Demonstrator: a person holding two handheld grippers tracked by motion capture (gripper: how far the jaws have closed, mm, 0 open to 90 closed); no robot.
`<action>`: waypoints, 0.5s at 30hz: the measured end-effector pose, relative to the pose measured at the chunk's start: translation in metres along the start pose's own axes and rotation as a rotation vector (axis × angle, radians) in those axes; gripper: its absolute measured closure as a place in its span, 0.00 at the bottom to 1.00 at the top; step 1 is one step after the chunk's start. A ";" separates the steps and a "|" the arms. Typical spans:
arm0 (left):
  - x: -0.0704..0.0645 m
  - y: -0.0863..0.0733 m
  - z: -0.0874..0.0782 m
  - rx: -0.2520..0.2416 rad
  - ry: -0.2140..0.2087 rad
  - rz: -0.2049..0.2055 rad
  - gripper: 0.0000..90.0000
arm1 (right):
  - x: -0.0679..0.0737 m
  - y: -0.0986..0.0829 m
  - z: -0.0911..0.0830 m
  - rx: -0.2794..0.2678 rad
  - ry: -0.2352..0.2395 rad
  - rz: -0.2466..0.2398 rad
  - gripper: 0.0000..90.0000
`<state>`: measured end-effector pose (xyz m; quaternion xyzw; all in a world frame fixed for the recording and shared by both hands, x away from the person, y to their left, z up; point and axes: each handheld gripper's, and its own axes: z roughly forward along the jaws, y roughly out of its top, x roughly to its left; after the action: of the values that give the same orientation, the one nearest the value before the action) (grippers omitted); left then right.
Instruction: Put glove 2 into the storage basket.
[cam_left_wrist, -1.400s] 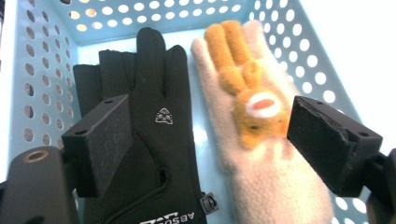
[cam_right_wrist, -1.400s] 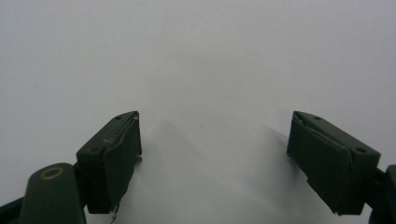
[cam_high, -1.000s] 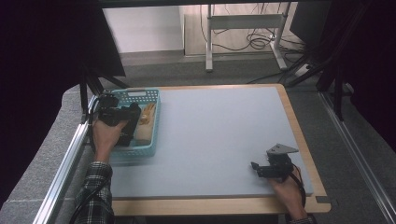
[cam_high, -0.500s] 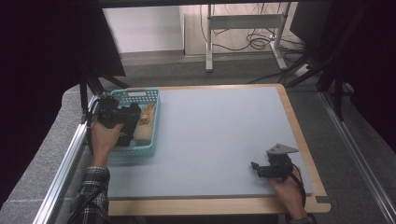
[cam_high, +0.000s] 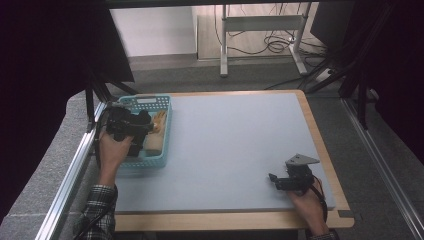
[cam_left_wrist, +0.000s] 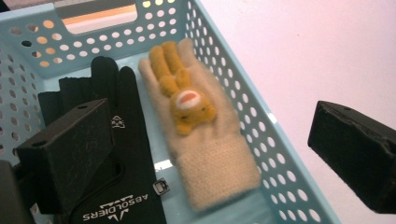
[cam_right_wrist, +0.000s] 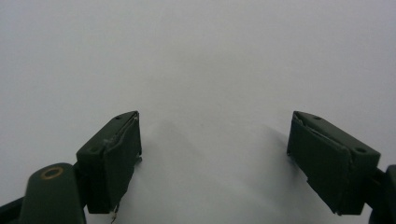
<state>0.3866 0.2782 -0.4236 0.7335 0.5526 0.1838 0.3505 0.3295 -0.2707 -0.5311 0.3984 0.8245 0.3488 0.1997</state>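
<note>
Left hand-held gripper (cam_left_wrist: 210, 154) spread wide over gloves in a basket.

At the left of the high view, the blue basket (cam_high: 162, 107) sits on the grey worktop (cam_high: 235, 145); inside, a beige glove (cam_left_wrist: 205, 135) with a yellow plush figure lies beside a black glove (cam_left_wrist: 128, 140). The right hand-held gripper (cam_high: 274, 180), lower right, rests on the worktop, also spread, holding nothing.

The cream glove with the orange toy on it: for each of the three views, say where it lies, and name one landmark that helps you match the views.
High view: the cream glove lies in the blue basket at the table's left edge, right of the left gripper.
Left gripper view: the glove lies mid-frame, beside the black glove.
Right gripper view: bare table surface between open jaws.
Shared landmark: the blue basket.
</note>
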 end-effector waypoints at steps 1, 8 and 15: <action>-0.001 0.000 0.000 0.000 0.000 0.005 0.01 | 0.000 0.000 0.000 0.000 0.000 0.000 0.19; -0.013 -0.001 -0.005 -0.017 -0.010 0.033 0.00 | 0.000 0.000 0.000 0.000 0.000 0.000 0.19; -0.026 -0.003 -0.007 -0.029 -0.026 0.061 0.00 | 0.000 0.000 0.000 0.000 0.000 0.001 0.19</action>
<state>0.3715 0.2562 -0.4183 0.7470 0.5228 0.1929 0.3625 0.3295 -0.2706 -0.5311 0.3986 0.8243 0.3489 0.1998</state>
